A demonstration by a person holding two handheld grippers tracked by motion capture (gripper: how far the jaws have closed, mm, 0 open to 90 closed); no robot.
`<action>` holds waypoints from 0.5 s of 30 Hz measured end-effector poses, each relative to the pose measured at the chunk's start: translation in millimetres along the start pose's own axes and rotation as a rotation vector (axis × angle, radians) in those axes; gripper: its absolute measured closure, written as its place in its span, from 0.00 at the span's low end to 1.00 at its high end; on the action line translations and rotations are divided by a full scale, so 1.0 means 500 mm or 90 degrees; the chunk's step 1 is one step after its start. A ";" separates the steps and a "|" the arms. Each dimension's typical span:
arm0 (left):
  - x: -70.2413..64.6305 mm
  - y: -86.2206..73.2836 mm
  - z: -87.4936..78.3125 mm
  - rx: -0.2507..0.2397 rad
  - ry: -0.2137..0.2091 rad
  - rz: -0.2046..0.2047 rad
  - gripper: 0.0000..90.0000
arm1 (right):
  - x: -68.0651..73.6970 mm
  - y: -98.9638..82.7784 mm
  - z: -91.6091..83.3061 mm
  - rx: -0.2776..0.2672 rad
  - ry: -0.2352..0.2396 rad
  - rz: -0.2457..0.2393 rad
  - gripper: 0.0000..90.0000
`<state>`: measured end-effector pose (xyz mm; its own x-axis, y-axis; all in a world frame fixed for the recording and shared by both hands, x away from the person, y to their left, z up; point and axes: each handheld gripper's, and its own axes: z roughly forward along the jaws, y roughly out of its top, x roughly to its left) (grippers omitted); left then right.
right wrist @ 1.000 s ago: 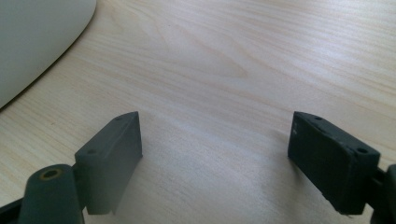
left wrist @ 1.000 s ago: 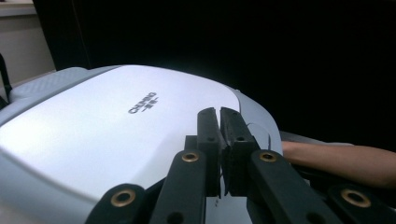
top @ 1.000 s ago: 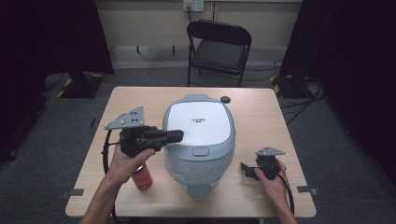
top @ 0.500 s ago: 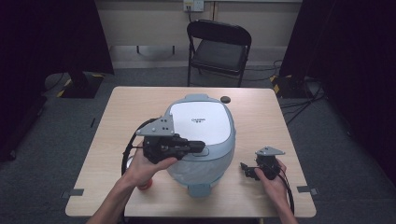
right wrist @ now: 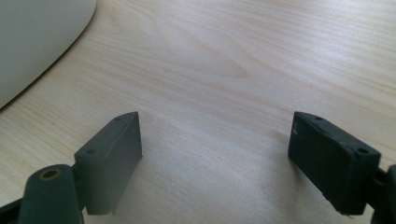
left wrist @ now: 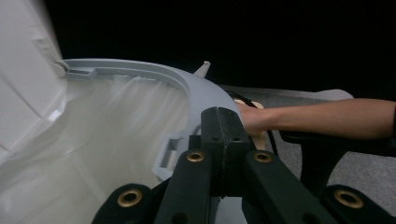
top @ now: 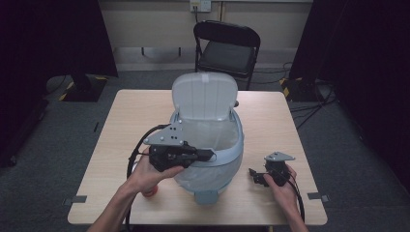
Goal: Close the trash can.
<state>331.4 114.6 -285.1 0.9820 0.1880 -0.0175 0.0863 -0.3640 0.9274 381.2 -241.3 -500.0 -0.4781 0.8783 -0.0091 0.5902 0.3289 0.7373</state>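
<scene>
A pale blue-grey bin [top: 236, 147] stands mid-table with its lid [top: 205, 99] flipped up at the back and a translucent liner bag [top: 212, 135] inside. My left gripper [top: 209, 154] is shut with nothing between its jaws, and its tip is over the bin's front rim. In the left gripper view the jaws [left wrist: 224, 140] press together just above the rim [left wrist: 187, 86], with the liner [left wrist: 107, 121] and the raised lid [left wrist: 23, 70] to the left. My right gripper [top: 254, 175] rests open on the table, right of the bin. In the right gripper view its jaws [right wrist: 217, 140] stand wide over bare wood.
A red object [top: 151, 192] stands under my left hand near the front edge. The bin's wall [right wrist: 32, 37] rises close at the left of the right gripper view. A black folding chair [top: 227, 46] stands behind the wooden table [top: 125, 116].
The bin's lid has sprung from closed to upright. My left gripper moved right from beside the bin to its front rim. The right gripper has stayed put.
</scene>
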 end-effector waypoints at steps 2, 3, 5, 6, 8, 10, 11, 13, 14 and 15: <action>0.002 -0.002 0.001 -0.010 -0.004 -0.009 1.00 | 0.000 0.000 0.000 0.000 0.001 -0.001 0.18; 0.002 -0.002 0.001 -0.010 -0.004 -0.009 1.00 | 0.000 0.000 0.000 0.000 0.001 -0.001 0.18; 0.003 0.000 -0.003 -0.009 0.003 -0.007 1.00 | 0.000 0.000 0.000 -0.001 0.002 -0.001 0.18; 0.005 -0.001 -0.006 -0.012 0.006 -0.010 1.00 | 0.000 0.000 0.000 0.000 0.001 -0.001 0.18; 0.012 -0.008 -0.012 -0.024 0.011 -0.025 0.97 | 0.000 0.000 0.000 0.000 0.002 -0.001 0.18; 0.022 -0.017 -0.024 -0.041 0.022 -0.041 0.94 | 0.000 0.000 0.000 0.000 0.002 -0.001 0.18; 0.027 -0.021 -0.031 -0.050 0.028 -0.047 0.91 | 0.000 0.000 0.000 0.000 0.001 -0.001 0.18; 0.034 -0.029 -0.048 -0.068 0.036 -0.061 0.83 | 0.000 0.000 0.000 0.000 0.002 -0.001 0.18; 0.037 -0.032 -0.056 -0.074 0.044 -0.063 0.83 | 0.000 0.000 0.000 0.000 0.001 0.000 0.18; 0.039 -0.035 -0.065 -0.079 0.051 -0.067 0.79 | 0.000 0.000 0.000 0.000 0.002 -0.001 0.18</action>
<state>343.6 154.2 -289.6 0.9517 0.2934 -0.0908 0.1610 -0.2245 0.9611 381.4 -241.3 -500.1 -0.4805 0.8770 -0.0083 0.5893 0.3299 0.7375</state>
